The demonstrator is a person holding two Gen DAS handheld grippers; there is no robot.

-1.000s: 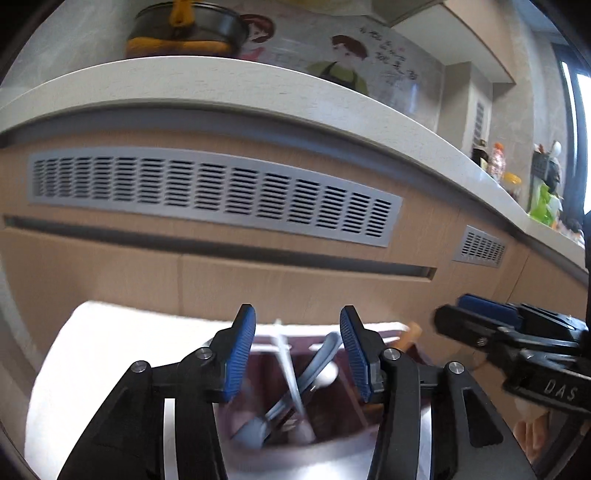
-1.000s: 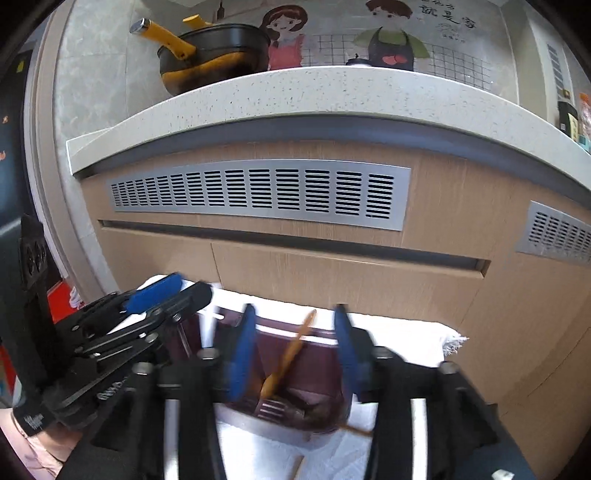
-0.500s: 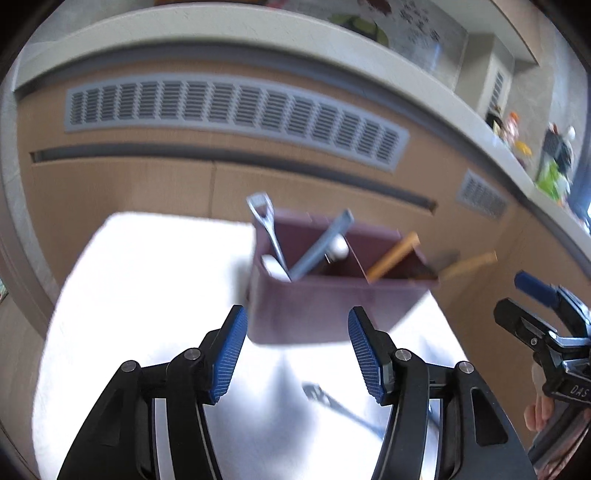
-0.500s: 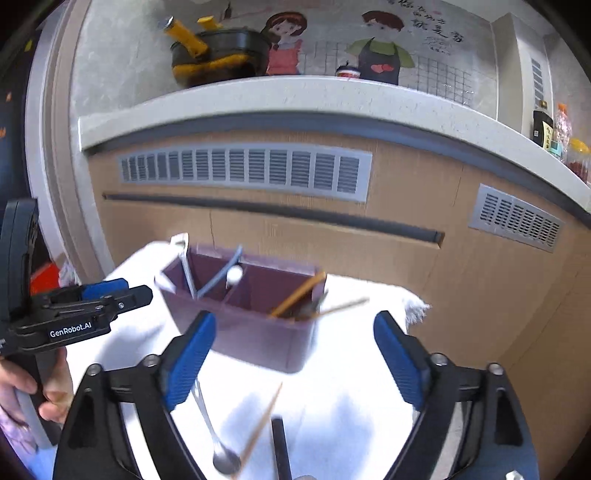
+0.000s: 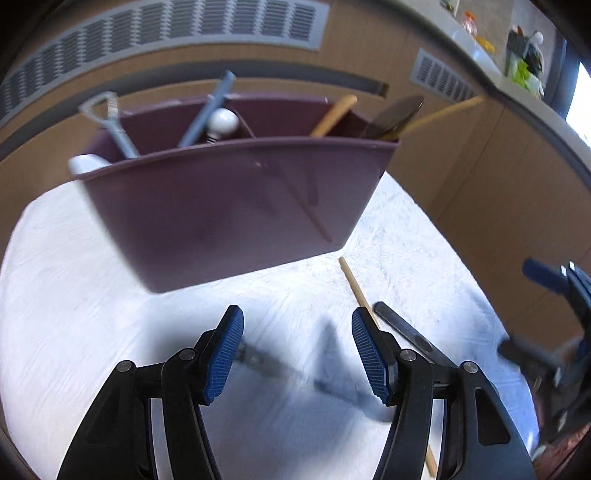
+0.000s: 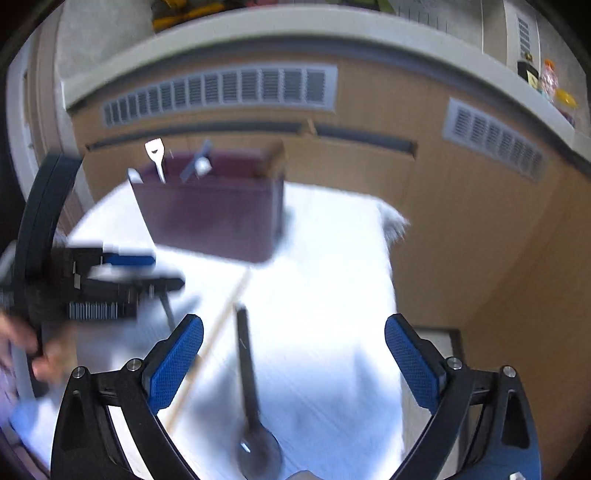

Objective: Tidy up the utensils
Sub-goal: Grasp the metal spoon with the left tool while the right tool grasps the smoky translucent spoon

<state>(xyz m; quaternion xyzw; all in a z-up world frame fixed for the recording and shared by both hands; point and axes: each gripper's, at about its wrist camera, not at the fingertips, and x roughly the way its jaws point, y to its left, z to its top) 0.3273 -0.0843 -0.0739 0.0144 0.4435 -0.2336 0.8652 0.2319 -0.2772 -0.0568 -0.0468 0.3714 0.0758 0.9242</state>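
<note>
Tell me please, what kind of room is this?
Most likely a home kitchen. A pale stone-like countertop runs above wooden cabinet fronts with metal vent grilles, and a purple utensil caddy holding cutlery stands on a white cloth.

Chopstick (image 5: 356, 291) on cloth (image 5: 74, 295) before caddy (image 5: 229, 199)
</note>
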